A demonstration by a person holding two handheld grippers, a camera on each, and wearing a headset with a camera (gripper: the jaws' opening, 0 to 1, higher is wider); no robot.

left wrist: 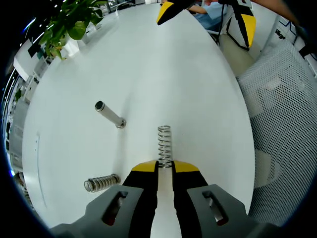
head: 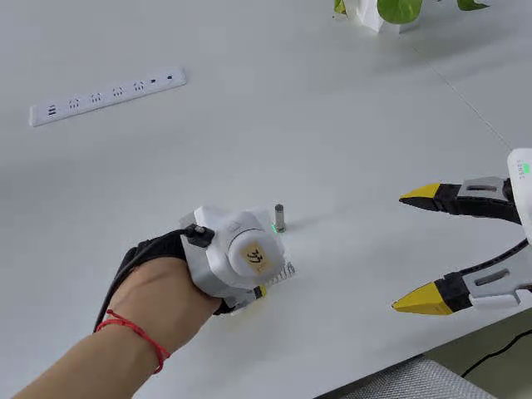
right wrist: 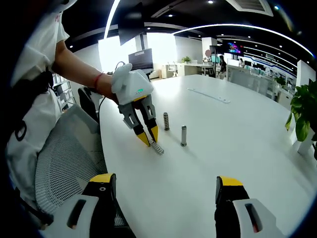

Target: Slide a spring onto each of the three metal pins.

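My left gripper (head: 264, 287) lies low on the white table (head: 332, 125), shut on one end of a loose spring (left wrist: 164, 144) that sticks out ahead of its yellow tips (left wrist: 165, 166). In the right gripper view the same spring (right wrist: 157, 147) touches the table. Just beyond stands a bare metal pin (head: 279, 218) (left wrist: 110, 114) (right wrist: 184, 135). A second pin wearing a spring (left wrist: 101, 183) (right wrist: 166, 121) stands beside the left gripper. My right gripper (head: 416, 248) (right wrist: 166, 181) hovers wide open at the right, well apart from the pins and holding nothing.
A white power strip (head: 106, 96) lies at the far left and a potted plant (head: 391, 10) at the far edge. The table's near edge runs just below the grippers, with a mesh chair (left wrist: 282, 124) beyond it.
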